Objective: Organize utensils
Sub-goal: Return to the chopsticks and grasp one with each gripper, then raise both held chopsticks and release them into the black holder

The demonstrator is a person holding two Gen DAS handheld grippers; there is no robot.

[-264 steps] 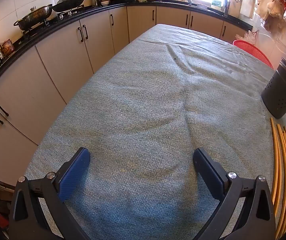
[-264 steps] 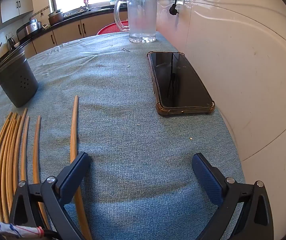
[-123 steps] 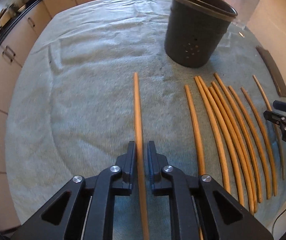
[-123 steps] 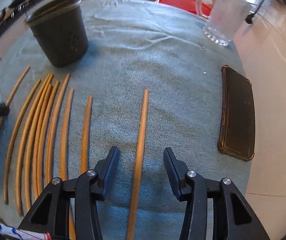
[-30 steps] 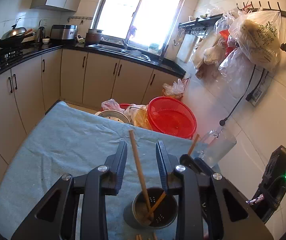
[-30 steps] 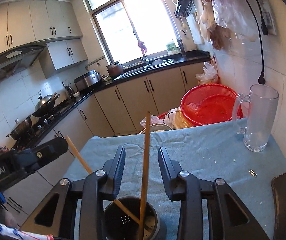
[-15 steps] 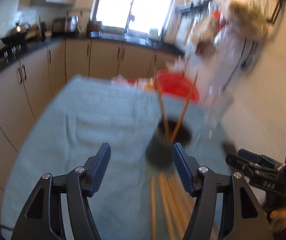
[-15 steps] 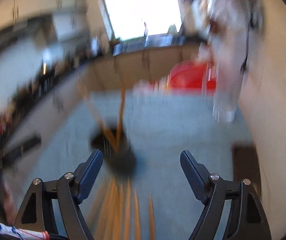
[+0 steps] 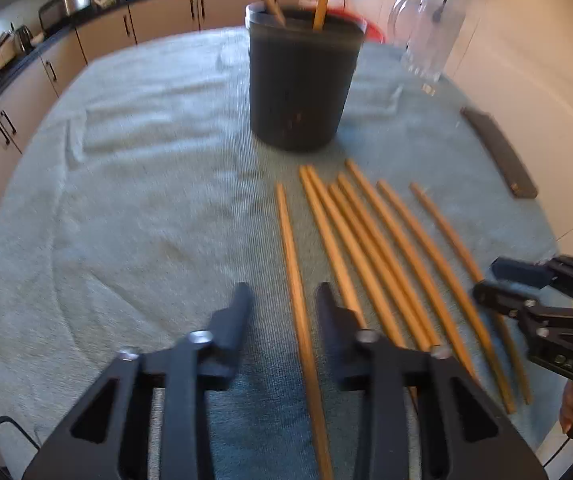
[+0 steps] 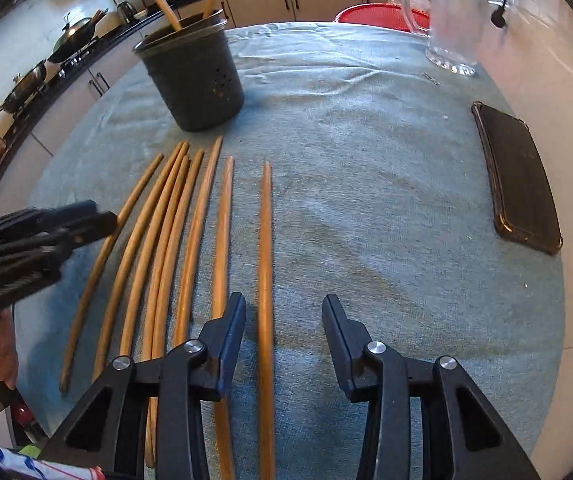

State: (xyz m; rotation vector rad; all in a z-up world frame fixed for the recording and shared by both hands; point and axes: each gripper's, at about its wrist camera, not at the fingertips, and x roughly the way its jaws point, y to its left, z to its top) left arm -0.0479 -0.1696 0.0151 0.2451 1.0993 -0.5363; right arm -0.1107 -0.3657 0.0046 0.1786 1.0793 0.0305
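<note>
Left tongs (image 9: 284, 300) and right tongs (image 10: 284, 312) both gape, low and level.

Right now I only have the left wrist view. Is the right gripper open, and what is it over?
Observer: It is open. The right gripper has a jaw on either side of the rightmost chopstick, which lies flat on the cloth.
Operator: That dark strip at my right, what is it?
Observer: A phone, lying screen up in a brownish case, apart from the chopsticks.
Operator: My view of the holder is blurred. Is its wall plain?
Observer: No. The holder has a cluster of small holes on the side facing the right gripper.
</note>
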